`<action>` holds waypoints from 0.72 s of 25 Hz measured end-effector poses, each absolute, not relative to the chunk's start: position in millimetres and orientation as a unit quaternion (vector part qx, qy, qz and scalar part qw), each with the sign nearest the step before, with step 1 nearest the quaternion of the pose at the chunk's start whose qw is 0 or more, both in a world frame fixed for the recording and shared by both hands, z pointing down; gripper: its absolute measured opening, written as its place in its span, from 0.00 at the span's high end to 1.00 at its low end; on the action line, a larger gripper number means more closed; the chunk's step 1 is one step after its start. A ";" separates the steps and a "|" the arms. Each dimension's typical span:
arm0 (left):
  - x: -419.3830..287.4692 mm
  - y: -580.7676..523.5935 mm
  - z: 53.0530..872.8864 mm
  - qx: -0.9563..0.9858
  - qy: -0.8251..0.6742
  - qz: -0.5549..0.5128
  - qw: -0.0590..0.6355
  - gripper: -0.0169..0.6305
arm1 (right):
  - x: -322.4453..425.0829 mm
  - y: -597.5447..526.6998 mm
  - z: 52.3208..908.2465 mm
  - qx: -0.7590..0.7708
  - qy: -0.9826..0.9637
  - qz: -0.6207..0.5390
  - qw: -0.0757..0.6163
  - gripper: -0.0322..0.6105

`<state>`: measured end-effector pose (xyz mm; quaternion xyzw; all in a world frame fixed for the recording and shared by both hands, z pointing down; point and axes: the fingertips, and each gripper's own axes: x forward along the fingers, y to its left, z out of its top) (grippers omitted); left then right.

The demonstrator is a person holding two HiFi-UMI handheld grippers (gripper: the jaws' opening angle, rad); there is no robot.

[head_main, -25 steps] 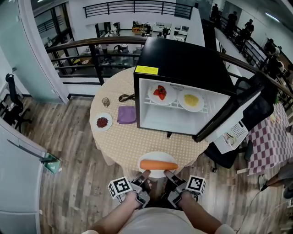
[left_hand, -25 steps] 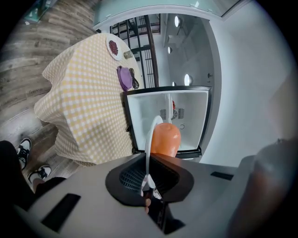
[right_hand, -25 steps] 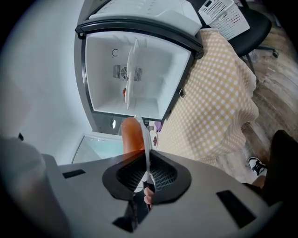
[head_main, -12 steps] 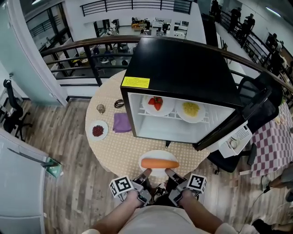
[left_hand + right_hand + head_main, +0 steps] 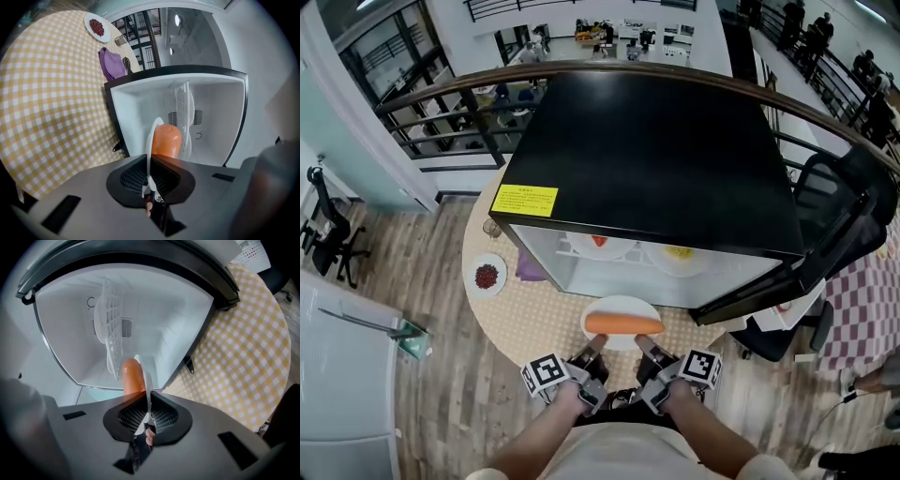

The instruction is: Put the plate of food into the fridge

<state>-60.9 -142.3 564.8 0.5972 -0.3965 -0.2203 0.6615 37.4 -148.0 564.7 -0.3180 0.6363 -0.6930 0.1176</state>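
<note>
the left gripper (image 5: 596,347) and the right gripper (image 5: 643,347) hold one white plate (image 5: 619,304) between them. each pair of jaws is clamped on the plate's near rim, the left at the near-left edge and the right at the near-right edge (both gripper views show the thin rim pinched between the pads). the plate is level and carries one long orange piece of food (image 5: 623,324) lying across it. the plate hangs above the near edge of the table (image 5: 534,314), just in front of the open fridge (image 5: 647,131), and is not yet inside it. the fridge is black outside and white inside and stands on the table, which has a yellow check cover. a yellow label (image 5: 525,200) sits on the fridge top at the front left corner. the door (image 5: 787,281) is swung wide to the right. a white wire shelf (image 5: 637,261) crosses the interior and bears two plates, one with red food (image 5: 598,242) at the left and one with yellow food (image 5: 678,251) at the right. in both gripper views the held plate sits lower than the shelf. left of the fridge on the table lie a dish (image 5: 487,277) of dark red pieces and, beside it, a purple cloth (image 5: 528,269).
</note>
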 end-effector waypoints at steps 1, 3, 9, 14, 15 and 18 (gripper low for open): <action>-59.9 -145.6 566.2 0.596 -0.398 -0.222 0.661 0.94 | 38.5 -151.4 566.3 -0.318 0.635 -0.695 0.117 0.89; -58.4 -151.8 568.8 0.592 -0.402 -0.223 0.662 0.94 | 40.1 -158.7 569.7 -0.319 0.632 -0.696 0.116 0.89; -60.0 -171.4 581.9 0.590 -0.399 -0.219 0.667 0.94 | 40.2 -173.7 580.3 -0.344 0.617 -0.697 0.122 0.89; -60.6 -192.7 591.8 0.594 -0.389 -0.209 0.673 0.94 | 37.8 -192.1 587.1 -0.364 0.608 -0.691 0.145 0.89; -60.5 -196.3 592.7 0.595 -0.387 -0.207 0.674 0.94 | 37.5 -195.0 587.7 -0.366 0.605 -0.690 0.151 0.89; -59.8 -205.1 595.2 0.597 -0.384 -0.202 0.674 0.94 | 39.4 -200.5 590.9 -0.381 0.598 -0.688 0.154 0.89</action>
